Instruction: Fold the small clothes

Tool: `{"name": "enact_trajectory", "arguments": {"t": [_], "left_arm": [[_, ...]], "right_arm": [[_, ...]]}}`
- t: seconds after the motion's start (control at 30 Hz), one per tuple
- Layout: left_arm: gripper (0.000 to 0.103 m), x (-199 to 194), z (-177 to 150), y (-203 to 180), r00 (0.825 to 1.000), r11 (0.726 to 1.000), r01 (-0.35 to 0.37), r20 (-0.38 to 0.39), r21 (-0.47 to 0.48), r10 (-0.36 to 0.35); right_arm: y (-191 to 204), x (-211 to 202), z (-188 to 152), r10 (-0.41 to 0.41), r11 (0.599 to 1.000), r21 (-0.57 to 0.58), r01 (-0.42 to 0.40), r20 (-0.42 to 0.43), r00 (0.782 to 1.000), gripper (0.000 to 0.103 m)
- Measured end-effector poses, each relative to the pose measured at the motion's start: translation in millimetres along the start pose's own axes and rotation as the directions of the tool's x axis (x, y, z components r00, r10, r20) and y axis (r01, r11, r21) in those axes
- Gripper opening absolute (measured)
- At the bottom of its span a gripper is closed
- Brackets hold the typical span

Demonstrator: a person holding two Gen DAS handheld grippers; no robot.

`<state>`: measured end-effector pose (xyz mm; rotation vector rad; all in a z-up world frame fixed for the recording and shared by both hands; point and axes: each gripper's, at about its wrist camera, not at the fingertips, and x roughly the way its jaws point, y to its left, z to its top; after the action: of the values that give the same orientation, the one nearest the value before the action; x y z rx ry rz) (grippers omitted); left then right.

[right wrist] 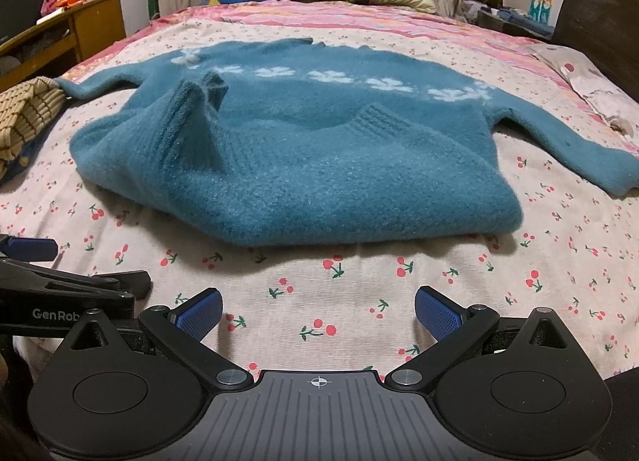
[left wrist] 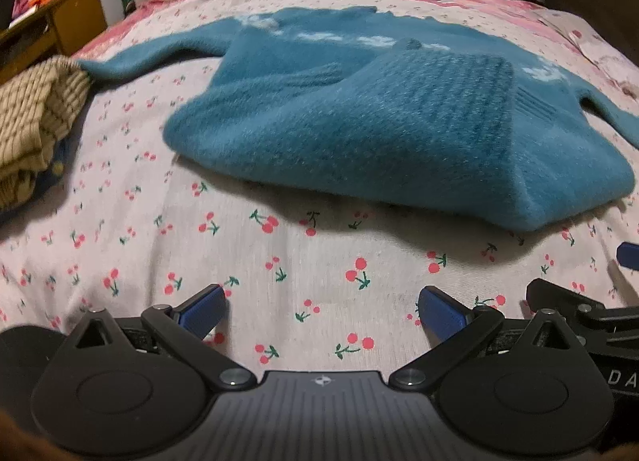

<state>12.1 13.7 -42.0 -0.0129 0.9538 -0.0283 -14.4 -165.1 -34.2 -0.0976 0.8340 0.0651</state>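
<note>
2 grippers hover low over the bed (right wrist: 319, 301), side by side, and both have their blue pads spread wide with nothing between them. The left gripper (left wrist: 321, 311) and the right gripper (right wrist: 317, 309) sit just short of the sweater's near edge, not touching it. The teal sweater (right wrist: 279, 153) lies in the middle of the cherry-print sheet, its bottom half folded up over the body so the ribbed hem points away, and both sleeves stick out to the sides. Off to the left there's a tan checked cloth (left wrist: 32, 121) bunched up by the left sleeve's cuff.
</note>
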Motion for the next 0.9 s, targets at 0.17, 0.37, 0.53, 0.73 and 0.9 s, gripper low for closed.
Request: {"name": "enact_trajectory", "arguments": {"t": [0.17,0.37,0.53,0.73,0.9], "left_arm": [[0.103,2,-2,1,1.000,1.000,0.009,-0.011,-0.003,-0.009],[0.103,3,-4,3,1.000,1.000,0.028,-0.012,0.007,-0.028],[0.103,2,-4,2,1.000,0.999,0.026,-0.010,0.019,-0.026],[0.103,-6,3,7,0.998,0.998,0.052,-0.024,0.036,-0.051],[0.103,-31,15,12,0.995,0.993,0.058,0.078,0.101,-0.067]], "right_arm": [[2,0,0,0.001,1.000,-0.010,-0.001,0.000,1.000,0.103],[2,0,0,-0.003,1.000,-0.014,0.003,0.004,1.000,0.103],[-2,-3,1,-0.005,1.000,0.005,0.005,0.016,1.000,0.103],[-6,-9,7,0.013,1.000,0.017,-0.014,0.035,0.999,0.102],[-10,-21,20,0.015,1.000,-0.002,-0.015,0.097,0.995,0.102]]}}
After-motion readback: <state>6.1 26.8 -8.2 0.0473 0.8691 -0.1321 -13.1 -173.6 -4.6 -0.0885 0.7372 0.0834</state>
